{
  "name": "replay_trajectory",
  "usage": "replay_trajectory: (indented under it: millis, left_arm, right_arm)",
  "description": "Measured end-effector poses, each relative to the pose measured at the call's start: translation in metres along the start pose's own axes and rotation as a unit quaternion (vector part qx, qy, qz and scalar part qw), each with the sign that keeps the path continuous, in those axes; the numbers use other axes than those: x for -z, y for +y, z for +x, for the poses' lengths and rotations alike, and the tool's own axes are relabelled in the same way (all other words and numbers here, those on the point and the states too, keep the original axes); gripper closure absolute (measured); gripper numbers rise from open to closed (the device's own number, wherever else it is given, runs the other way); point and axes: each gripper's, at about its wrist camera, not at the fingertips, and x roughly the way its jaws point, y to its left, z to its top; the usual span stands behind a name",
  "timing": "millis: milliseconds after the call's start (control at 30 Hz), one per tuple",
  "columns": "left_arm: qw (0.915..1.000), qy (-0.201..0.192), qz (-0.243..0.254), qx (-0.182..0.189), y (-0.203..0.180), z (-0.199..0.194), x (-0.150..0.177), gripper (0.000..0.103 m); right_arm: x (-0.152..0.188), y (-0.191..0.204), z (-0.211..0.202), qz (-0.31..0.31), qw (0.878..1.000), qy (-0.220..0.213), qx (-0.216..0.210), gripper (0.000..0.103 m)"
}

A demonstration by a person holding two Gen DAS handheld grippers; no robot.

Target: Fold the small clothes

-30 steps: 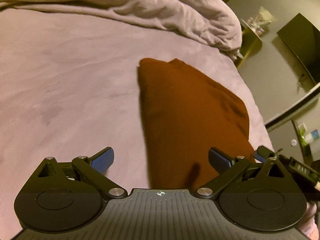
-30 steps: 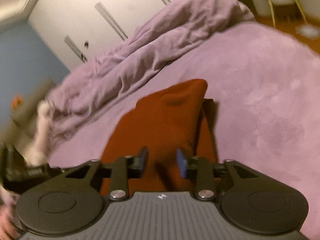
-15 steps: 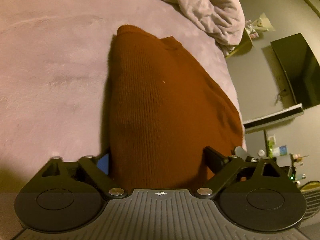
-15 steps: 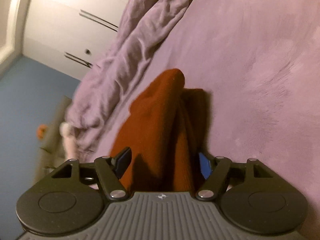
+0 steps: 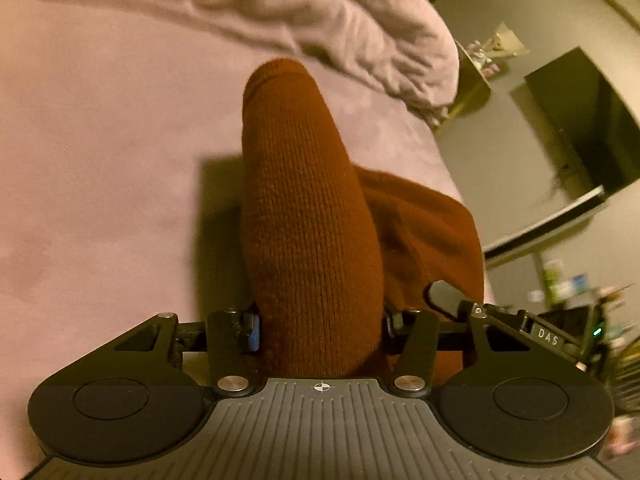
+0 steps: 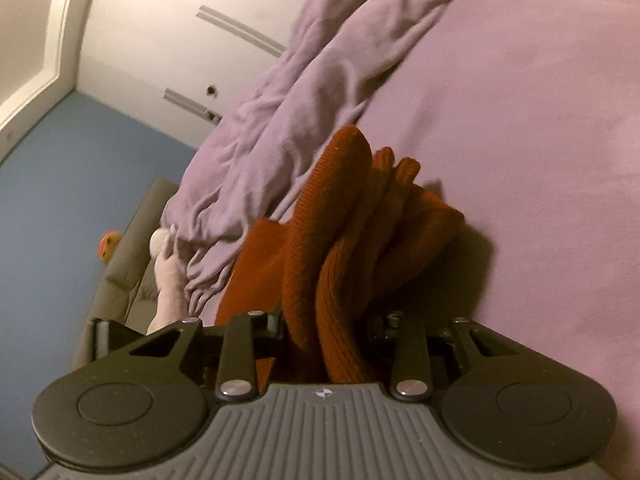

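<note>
A rust-brown knit garment [image 5: 308, 208] lies on the lilac bed sheet [image 5: 100, 160], and one fold of it rises as a thick ridge straight out from my left gripper [image 5: 322, 326]. The jaws of that gripper are closing, and both pads press on the bunched knit. In the right wrist view the same garment [image 6: 340, 184] is gathered into several folds. My right gripper [image 6: 326, 326] is closing too, with the cloth pinched between its fingers. The right gripper's black finger [image 5: 444, 296] shows just beside the left one, at the garment's near edge.
A crumpled lilac duvet [image 5: 320, 12] is heaped along the far side of the bed. The bed's edge drops off at the right, toward a dark screen [image 5: 580, 120] and a cluttered shelf. A white wardrobe [image 6: 160, 40], grey seat [image 6: 132, 248] and pale plush toy [image 6: 168, 280] stand beyond.
The garment lay flat a second ago. Both grippers have since moved onto its near edge and closed on it, and the cloth is bunched up into raised folds.
</note>
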Motion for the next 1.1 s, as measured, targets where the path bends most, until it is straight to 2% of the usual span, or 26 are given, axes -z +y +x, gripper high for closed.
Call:
replay_trajectory:
  millis: [67,133,200,267,300,333,400,467,533,600,667,700,767,800,900,967,1033,1100]
  left_arm:
    - [0.9996,-0.014,0.005,-0.024,0.009,-0.024,0.001,0.047]
    - [0.9985,-0.017,-0.01,-0.051,0.027,-0.045,0.005,0.047]
    - [0.9968,-0.018,-0.032,-0.072,0.049,-0.062,0.014,0.041]
    - [0.9918,-0.019,-0.055,-0.114,0.067,-0.073,0.023,0.038]
    - [0.9888,-0.02,-0.054,-0.137,0.072,-0.079,0.027,0.039]
    - [0.9869,-0.031,-0.046,-0.151,0.072,-0.088,0.032,0.036]
    - [0.9831,-0.06,-0.026,-0.171,0.062,-0.102,0.038,0.024]
    - [0.9743,-0.084,0.0,-0.209,0.046,-0.114,0.046,0.022]
    - [0.9708,-0.105,0.032,-0.214,0.03,-0.119,0.055,0.012]
    - [0.9654,-0.1,0.055,-0.234,0.02,-0.11,0.063,0.01]
    - [0.9586,-0.076,0.073,-0.264,0.014,-0.091,0.07,0.01]
    - [0.9539,-0.066,0.074,-0.283,0.015,-0.085,0.075,0.011]
    - [0.9489,-0.057,0.081,-0.3,0.014,-0.075,0.081,0.009]
    - [0.9472,-0.059,0.081,-0.305,0.013,-0.073,0.083,0.009]
    - [0.9428,-0.058,0.091,-0.315,0.007,-0.065,0.087,0.008]
    - [0.9379,-0.06,0.102,-0.326,0.004,-0.065,0.088,0.008]
    - [0.9374,-0.062,0.108,-0.325,-0.001,-0.072,0.091,0.009]
    - [0.9361,-0.07,0.111,-0.326,-0.003,-0.08,0.09,0.01]
  right_arm:
    - [0.011,0.015,0.019,-0.011,1.0,0.015,-0.003,0.071]
    - [0.022,0.025,0.036,-0.019,0.999,0.029,-0.005,0.071]
    - [0.033,0.034,0.048,-0.028,0.999,0.044,-0.009,0.071]
    - [0.041,0.043,0.053,-0.046,0.997,0.05,0.021,0.066]
    - [0.044,0.049,0.052,-0.068,0.996,0.043,0.048,0.062]
    - [0.048,0.059,0.049,-0.101,0.991,0.034,0.086,0.06]
    - [0.062,0.086,0.036,-0.18,0.971,-0.001,0.154,0.059]
    - [0.081,0.113,0.026,-0.258,0.948,-0.027,0.184,0.059]
    - [0.104,0.137,0.024,-0.325,0.924,-0.042,0.198,0.059]
    - [0.124,0.149,0.032,-0.363,0.908,-0.036,0.205,0.061]
    - [0.137,0.149,0.041,-0.373,0.902,-0.016,0.216,0.064]
    - [0.144,0.148,0.045,-0.384,0.892,-0.013,0.237,0.064]
    - [0.158,0.142,0.055,-0.422,0.862,-0.002,0.28,0.064]
    - [0.161,0.135,0.056,-0.428,0.857,0.002,0.287,0.064]
    - [0.151,0.123,0.059,-0.394,0.876,0.008,0.277,0.063]
    - [0.145,0.127,0.063,-0.389,0.878,0.023,0.28,0.063]
    - [0.14,0.135,0.063,-0.383,0.88,0.033,0.279,0.063]
    - [0.136,0.143,0.058,-0.378,0.884,0.024,0.273,0.061]
